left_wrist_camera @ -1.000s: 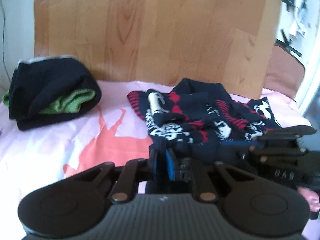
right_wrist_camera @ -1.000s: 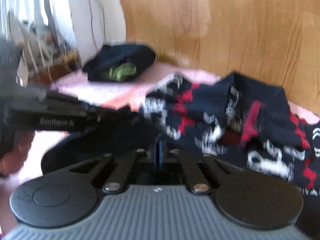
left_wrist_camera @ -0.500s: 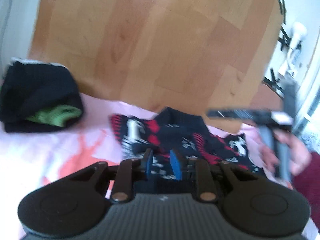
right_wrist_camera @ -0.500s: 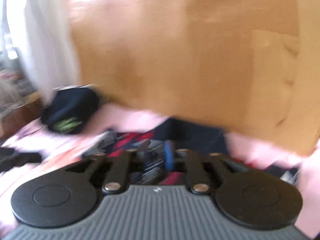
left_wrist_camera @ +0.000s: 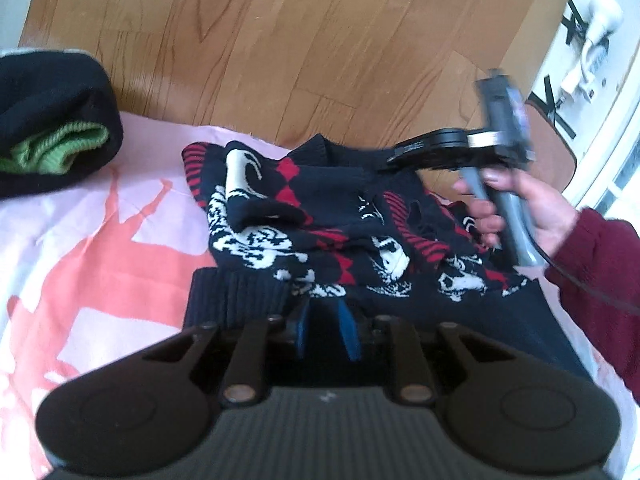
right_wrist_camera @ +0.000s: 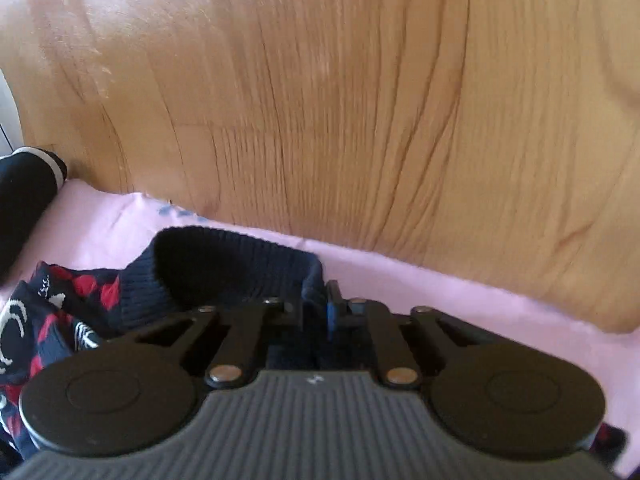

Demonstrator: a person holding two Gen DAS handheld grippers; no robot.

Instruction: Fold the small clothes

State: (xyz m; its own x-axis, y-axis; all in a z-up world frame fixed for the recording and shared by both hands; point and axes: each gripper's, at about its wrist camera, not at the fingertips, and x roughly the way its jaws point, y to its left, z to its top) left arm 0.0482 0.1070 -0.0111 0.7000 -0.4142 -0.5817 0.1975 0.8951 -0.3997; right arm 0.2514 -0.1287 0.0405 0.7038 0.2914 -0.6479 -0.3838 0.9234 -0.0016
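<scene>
Moved: right gripper now at sweater collar, jaws closing on it.
Left gripper: grasping hem.

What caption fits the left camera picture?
Patterned sweater bunched on a pink sheet, folded dark clothes beside it.

R gripper jaws closing on navy ribbed cuff of patterned sweater, pink sheet, wood headboard behind
</scene>
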